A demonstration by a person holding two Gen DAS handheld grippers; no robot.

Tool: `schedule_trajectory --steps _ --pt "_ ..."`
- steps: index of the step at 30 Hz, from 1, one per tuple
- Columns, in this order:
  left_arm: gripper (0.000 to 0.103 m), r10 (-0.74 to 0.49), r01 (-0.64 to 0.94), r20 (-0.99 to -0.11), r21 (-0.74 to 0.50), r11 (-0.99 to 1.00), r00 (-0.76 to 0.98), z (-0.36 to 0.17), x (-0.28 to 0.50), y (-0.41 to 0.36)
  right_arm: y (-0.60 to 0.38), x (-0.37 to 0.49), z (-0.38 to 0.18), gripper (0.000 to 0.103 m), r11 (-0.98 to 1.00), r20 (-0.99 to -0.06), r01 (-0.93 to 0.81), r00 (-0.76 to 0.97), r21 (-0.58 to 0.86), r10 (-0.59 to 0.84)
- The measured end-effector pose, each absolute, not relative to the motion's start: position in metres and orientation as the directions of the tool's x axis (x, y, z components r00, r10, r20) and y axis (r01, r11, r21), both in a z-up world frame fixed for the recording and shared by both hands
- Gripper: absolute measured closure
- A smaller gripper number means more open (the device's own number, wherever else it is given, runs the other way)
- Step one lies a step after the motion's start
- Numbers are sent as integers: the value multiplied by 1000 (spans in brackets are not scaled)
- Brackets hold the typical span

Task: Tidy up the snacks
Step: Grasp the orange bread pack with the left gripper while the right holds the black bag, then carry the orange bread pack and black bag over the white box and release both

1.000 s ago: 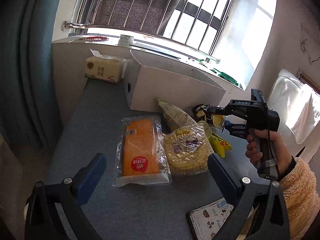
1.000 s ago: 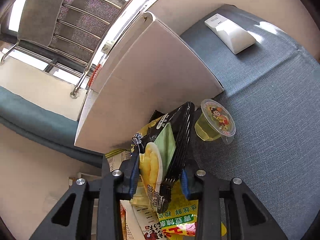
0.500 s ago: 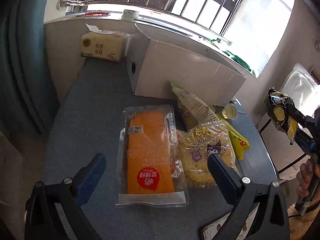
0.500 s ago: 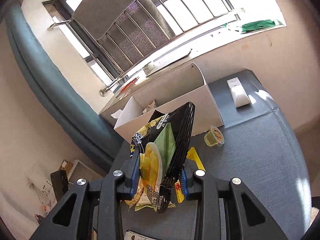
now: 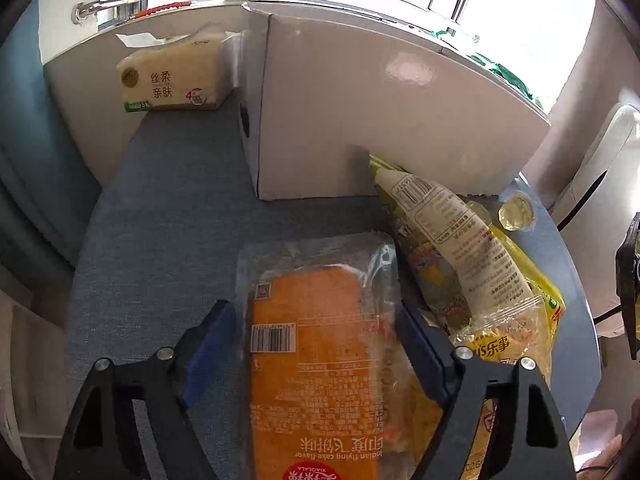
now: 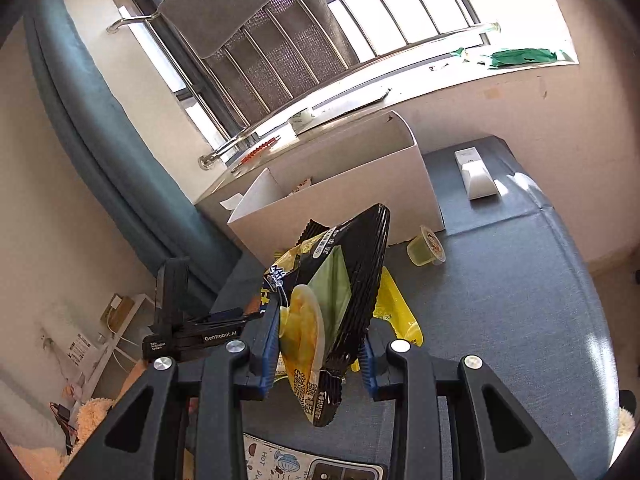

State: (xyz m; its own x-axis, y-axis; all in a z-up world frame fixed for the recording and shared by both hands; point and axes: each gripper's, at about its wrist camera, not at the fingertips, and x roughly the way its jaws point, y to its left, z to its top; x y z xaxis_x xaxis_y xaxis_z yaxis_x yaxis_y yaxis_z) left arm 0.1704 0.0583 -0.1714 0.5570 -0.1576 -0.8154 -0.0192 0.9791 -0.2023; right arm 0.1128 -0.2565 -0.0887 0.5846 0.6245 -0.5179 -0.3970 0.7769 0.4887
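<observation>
My left gripper (image 5: pixel 316 344) is open, its blue pads on either side of the orange flatbread pack (image 5: pixel 316 364) lying on the grey table; I cannot tell if the pads touch it. To its right lie a white-green bag (image 5: pixel 444 224) and yellow snack bags (image 5: pixel 516 320). My right gripper (image 6: pixel 318 350) is shut on a black-and-yellow chip bag (image 6: pixel 340 284), held in the air in front of the open white box (image 6: pixel 344 196). The box also shows in the left wrist view (image 5: pixel 384 120).
A jelly cup (image 6: pixel 428 246) stands by the box's right corner and shows in the left wrist view (image 5: pixel 516 212). A tissue pack (image 5: pixel 172 80) sits left of the box. A white device (image 6: pixel 476 172) lies far right. A printed card (image 6: pixel 304 460) lies near the table's front edge.
My left gripper has come down and forward until its fingers straddle the orange pack. My right gripper has lifted the chip bag up and back from the pile.
</observation>
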Motion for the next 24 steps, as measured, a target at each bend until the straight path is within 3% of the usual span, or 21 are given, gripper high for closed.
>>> schedule_trajectory --steps 1,2,4,10,11,12,14,24 --pt "43 -195 -9 -809 -240 971 555 -170 169 60 -255 113 -90 67 779 -523 -396 583 486 622" --pt "52 -220 2 -795 -266 964 565 -168 168 63 -254 113 -92 67 780 -528 -396 579 484 621" --pt "53 -159 1 -790 -197 980 592 -162 161 61 -252 113 -95 67 777 -533 -395 569 491 626" --pt "56 -212 34 -707 -257 966 675 -129 140 69 -246 114 -97 67 775 -536 -400 563 489 629" --pt "66 -219 38 -693 -267 963 687 -120 136 71 -245 115 -97 67 775 -536 -405 563 485 630" --pt "84 -230 46 -676 -279 959 700 -113 134 73 -244 115 -96 67 776 -535 -409 564 481 629" --pt "89 -204 40 -653 -257 966 730 -98 131 75 -242 116 -93 67 776 -530 -412 569 478 629" --pt "90 -225 87 -628 -243 966 745 -84 130 71 -235 115 -87 67 774 -520 -437 574 458 632"
